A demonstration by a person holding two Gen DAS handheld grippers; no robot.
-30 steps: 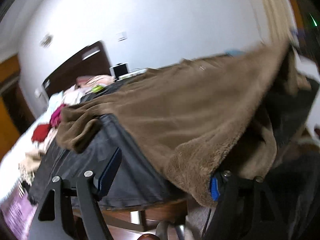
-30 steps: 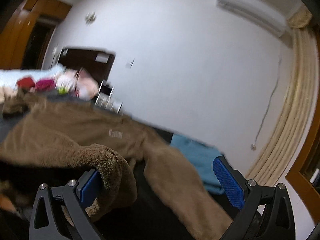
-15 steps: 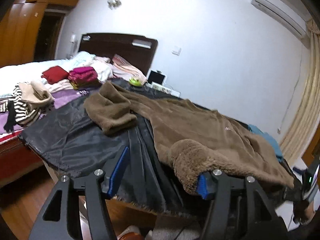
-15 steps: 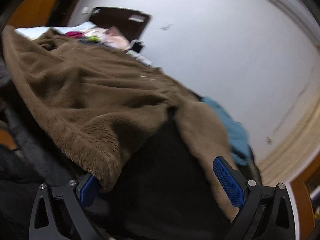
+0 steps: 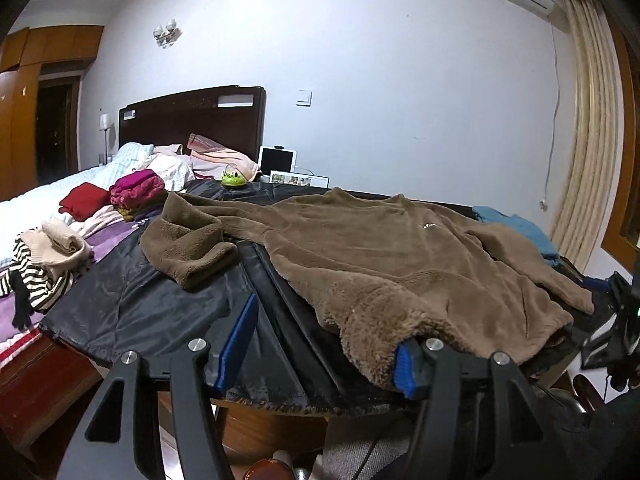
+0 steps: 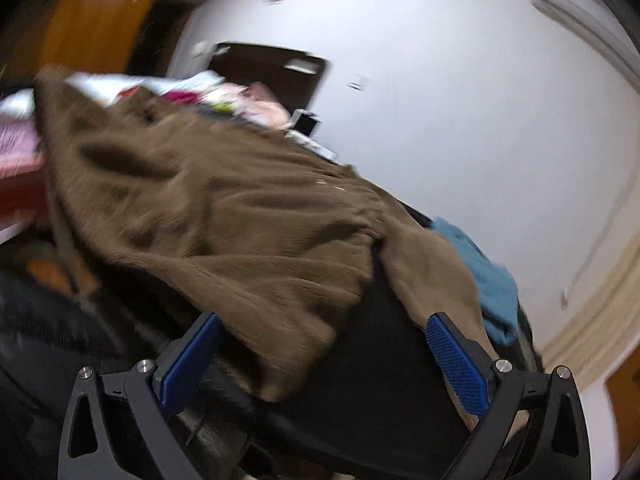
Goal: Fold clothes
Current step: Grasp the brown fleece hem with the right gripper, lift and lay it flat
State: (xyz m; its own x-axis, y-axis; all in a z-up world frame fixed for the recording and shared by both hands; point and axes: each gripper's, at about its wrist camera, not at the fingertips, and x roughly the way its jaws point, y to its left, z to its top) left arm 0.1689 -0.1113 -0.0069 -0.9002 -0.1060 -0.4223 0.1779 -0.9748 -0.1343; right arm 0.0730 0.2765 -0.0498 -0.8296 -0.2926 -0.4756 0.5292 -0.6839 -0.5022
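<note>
Both grippers stand with jaws apart, the left gripper [image 5: 320, 340] draped by hem at four o'clock, so the brown fleece sweater [image 5: 392, 248] lies released, apparently spread for folding.

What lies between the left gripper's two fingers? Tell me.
Left wrist view: the left gripper stands open; between its fingers lies black cloth, and the brown fleece hem drapes over the right finger.
</note>
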